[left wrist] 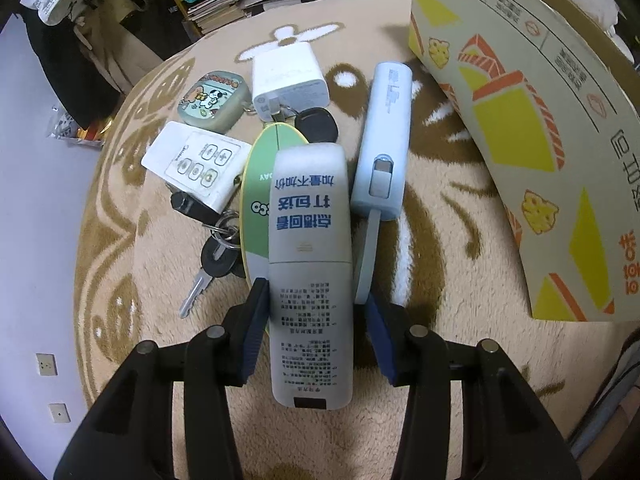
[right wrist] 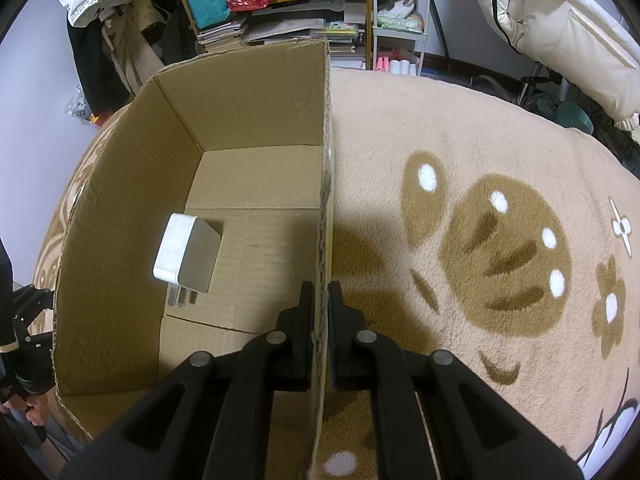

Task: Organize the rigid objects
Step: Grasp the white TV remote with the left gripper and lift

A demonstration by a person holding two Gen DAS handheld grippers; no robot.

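My left gripper [left wrist: 312, 312] is shut on a long grey-white remote [left wrist: 310, 208] with blue print, blue pads at its sides near its lower half. The remote lies over a green oval card [left wrist: 256, 200] on the beige rug. Around it lie a pale blue power bank [left wrist: 386, 120], a white charger [left wrist: 290, 76], a small white button remote [left wrist: 196, 164], a cartoon earbud case [left wrist: 212, 98], a black fob [left wrist: 316, 124] and keys [left wrist: 216, 256]. My right gripper [right wrist: 321, 292] is shut on the cardboard box's side wall [right wrist: 326, 200]. Another white charger [right wrist: 186, 252] lies inside the box.
The printed outside of the cardboard box [left wrist: 520, 120] stands just right of the pile. The patterned rug [right wrist: 500, 240] stretches right of the box. Shelves with books and bags [right wrist: 280, 20] line the back. A person's hand [right wrist: 24, 404] shows at the far left.
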